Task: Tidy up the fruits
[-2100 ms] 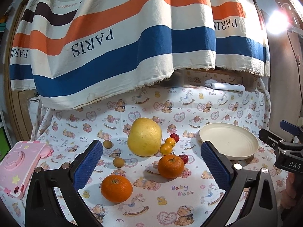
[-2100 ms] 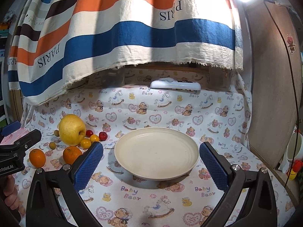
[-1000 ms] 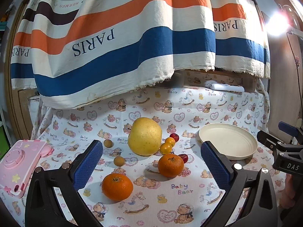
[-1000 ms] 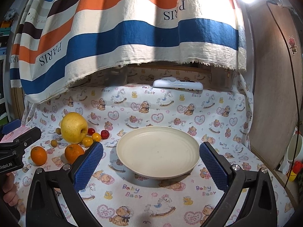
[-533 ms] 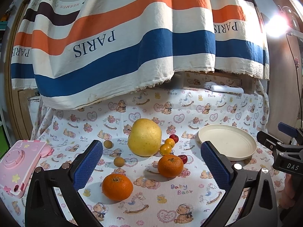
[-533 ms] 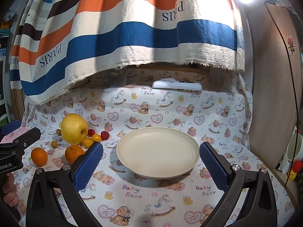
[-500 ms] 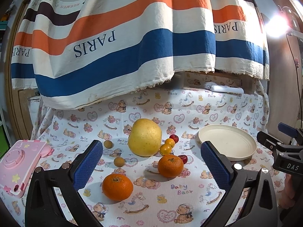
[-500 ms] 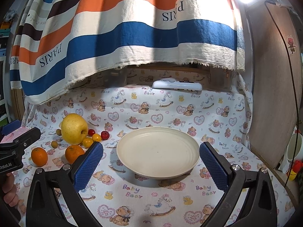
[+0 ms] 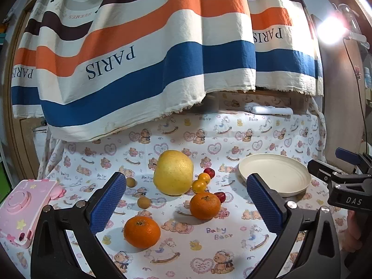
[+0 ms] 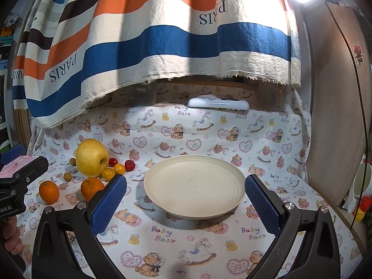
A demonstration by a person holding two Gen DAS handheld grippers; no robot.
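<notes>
Between the left claw (image 9: 186, 196) pads, oranges (image 9: 205, 205), right claw (image 10: 185, 197) framing plate (image 10: 194, 187), both spread apart

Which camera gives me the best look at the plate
The right wrist view. There the plate sits whole and central between the open right gripper fingers, its ringed inside bare. In the left wrist view the plate lies off to the right, flattened, its near rim partly hidden by a finger.
</notes>
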